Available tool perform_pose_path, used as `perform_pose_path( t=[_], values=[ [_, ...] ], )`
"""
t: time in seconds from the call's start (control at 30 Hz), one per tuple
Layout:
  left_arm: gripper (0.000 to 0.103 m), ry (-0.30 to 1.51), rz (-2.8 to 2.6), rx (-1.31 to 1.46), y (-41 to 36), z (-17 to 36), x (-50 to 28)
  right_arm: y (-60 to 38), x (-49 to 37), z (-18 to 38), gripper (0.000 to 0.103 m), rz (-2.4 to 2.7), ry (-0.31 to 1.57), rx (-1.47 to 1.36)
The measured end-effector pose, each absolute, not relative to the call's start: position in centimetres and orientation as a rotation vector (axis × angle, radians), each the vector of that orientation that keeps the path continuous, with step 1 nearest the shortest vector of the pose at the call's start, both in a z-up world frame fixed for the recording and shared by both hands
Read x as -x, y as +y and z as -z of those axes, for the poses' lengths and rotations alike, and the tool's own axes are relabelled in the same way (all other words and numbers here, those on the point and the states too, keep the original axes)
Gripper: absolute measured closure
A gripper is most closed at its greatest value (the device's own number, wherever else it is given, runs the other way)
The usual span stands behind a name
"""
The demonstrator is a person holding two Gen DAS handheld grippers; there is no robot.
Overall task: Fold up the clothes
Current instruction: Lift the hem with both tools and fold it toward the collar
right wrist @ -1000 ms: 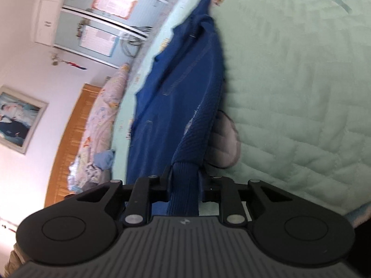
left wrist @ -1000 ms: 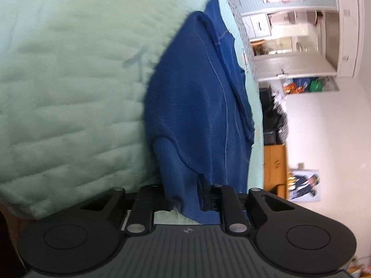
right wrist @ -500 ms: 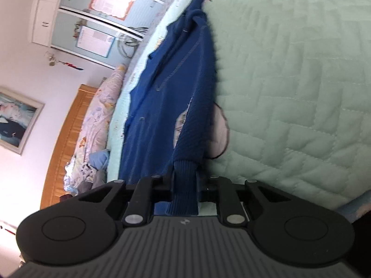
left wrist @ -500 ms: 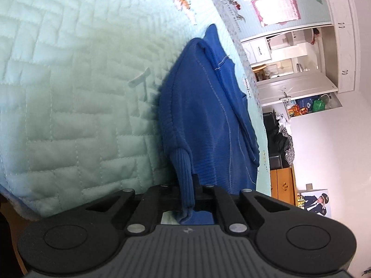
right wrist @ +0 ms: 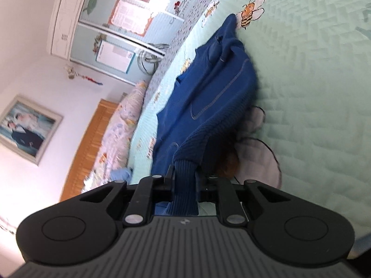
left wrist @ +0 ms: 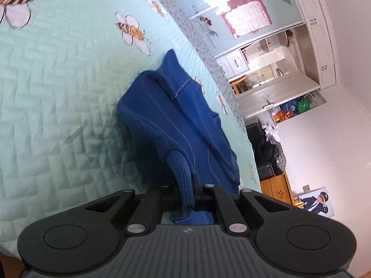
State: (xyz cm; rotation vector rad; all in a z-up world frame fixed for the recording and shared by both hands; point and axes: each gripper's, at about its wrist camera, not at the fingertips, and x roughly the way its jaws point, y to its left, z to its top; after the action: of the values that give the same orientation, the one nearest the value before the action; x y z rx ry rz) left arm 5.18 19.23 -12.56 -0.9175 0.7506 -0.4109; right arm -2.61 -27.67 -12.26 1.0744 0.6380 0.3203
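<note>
Right at the bottom of the left wrist view, the left hand-held gripper [left wrist: 189, 185] is clamped on a ribbed cuff [left wrist: 183, 173] of the blue sweater [left wrist: 185, 120]; the cuff's end pokes out behind the jaws and bunches up there. Same deal in the right wrist view: the right hand-held gripper [right wrist: 184, 180] is pinched shut on the other ribbed cuff [right wrist: 185, 185]. The fingertips themselves are pretty much buried in knit in both views, so you only see the black linkages on either side.

From each cuff a sleeve runs forward, lifted off the bed, and there's dark shadow under it, so I can't make out what the fabric's doing underneath. The sweater's body lies on the mint quilted bedspread [left wrist: 46, 115], stretched away from the cameras, with light stitching lines on it and what looks like the collar at the far end. Both views are tipped sideways, so how flat it lies is hard to judge.

A big bee print [right wrist: 257, 153] on the bedspread is half covered by the right sleeve. A small one [right wrist: 251, 11] sits just past the far end.

Further off, blurry: pillows [right wrist: 129, 106] against a wooden headboard [right wrist: 88, 143], a framed picture [right wrist: 25, 127], and a wardrobe [left wrist: 243, 11] washed out by glare.
</note>
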Motion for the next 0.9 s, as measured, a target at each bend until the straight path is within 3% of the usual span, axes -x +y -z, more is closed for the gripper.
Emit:
perform_pose_path(
  t=[0.43, 0.9],
  values=[
    [0.098, 0.632, 0.392, 0.883, 17.8, 7.6, -8.7, -28.2, -1.5, 8.6, 0.086, -0.328, 0.565, -1.162],
    [0.098, 0.633, 0.345, 0.785, 14.2, 3.5, -20.6, -30.1, -12.0, 5.7, 0.086, -0.274, 0.550, -1.188]
  ],
)
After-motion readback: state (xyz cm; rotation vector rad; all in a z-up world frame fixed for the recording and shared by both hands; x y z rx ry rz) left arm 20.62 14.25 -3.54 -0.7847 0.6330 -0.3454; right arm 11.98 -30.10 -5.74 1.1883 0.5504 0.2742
